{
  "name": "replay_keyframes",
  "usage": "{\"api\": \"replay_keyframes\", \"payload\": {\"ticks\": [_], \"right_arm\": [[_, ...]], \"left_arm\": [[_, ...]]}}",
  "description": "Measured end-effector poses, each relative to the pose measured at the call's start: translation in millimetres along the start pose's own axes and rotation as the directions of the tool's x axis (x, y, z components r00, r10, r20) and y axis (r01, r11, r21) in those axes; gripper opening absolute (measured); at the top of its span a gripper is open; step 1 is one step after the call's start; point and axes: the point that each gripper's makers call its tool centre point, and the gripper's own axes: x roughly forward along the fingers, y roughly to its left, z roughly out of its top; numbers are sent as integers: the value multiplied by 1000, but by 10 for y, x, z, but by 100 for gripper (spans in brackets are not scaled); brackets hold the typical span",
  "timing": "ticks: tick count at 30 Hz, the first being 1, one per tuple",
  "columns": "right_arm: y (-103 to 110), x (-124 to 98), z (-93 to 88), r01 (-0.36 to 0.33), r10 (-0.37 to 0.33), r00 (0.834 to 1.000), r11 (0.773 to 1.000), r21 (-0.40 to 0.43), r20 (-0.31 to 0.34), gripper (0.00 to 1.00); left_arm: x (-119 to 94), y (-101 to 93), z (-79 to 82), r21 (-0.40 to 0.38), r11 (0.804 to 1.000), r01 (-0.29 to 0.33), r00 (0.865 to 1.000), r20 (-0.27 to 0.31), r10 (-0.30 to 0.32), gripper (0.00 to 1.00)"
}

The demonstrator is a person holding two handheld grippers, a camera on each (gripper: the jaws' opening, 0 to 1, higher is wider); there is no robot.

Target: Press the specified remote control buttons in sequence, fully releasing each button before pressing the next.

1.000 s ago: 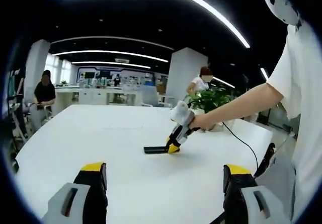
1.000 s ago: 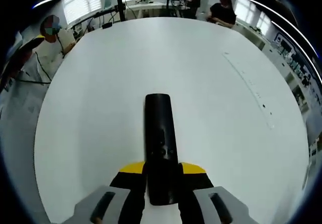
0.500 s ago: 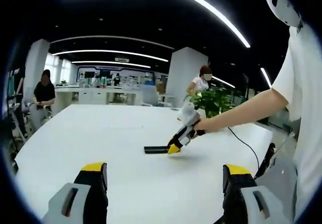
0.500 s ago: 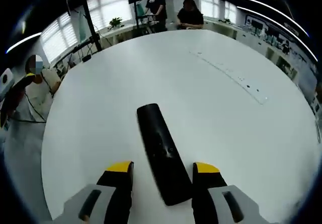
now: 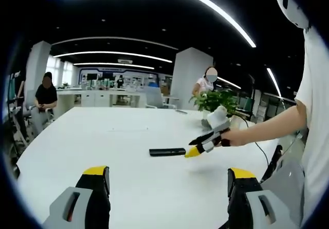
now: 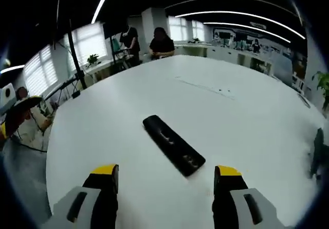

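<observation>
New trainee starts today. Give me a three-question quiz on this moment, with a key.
1. True or false: the right gripper touches the remote.
2. The remote lies on: A) a white table B) a chair C) the floor.
3. Fill in: the left gripper's jaws stand ____.

Key: 1 false, it hovers beside the remote's end, jaws apart; 2 A; 3 open.

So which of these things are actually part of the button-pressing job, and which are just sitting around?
Part of the job:
- flat black rectangular remote control, lying on the table
- right gripper, open, off the remote
- left gripper, open, held back

Just around:
- broad white table
- green leafy potted plant
- seated person in black at another desk
</observation>
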Motion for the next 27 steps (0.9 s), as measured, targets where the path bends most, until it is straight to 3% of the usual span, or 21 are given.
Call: {"api": "replay_keyframes", "payload": {"ticks": [5,9,11,17,23,27], "right_arm": [[106,-339,-108,40,-44,997,997,68,58,81],[292,-626,-149,22,-38,993,990,138,114,85],[318,-750,-161,42,-59,990,990,137,128,87],[521,-1173,-90,70,-110,971,980,187,212,92],[719,-1506,-46,129,-167,952,979,157,258,97],[804,-1601,-73,126,-163,953,980,155,255,99]], "left_arm": [[-7,-36,21,11,1000,7,1000,-3,-7,98],[-11,-86,28,23,1000,20,1000,-12,-19,97],[-7,-122,48,30,999,32,999,-11,-32,97],[-1,-142,70,48,998,41,999,-12,-41,97],[-59,-124,112,42,999,31,999,7,-32,97],[-109,-119,114,46,999,29,1000,10,-30,97]]}}
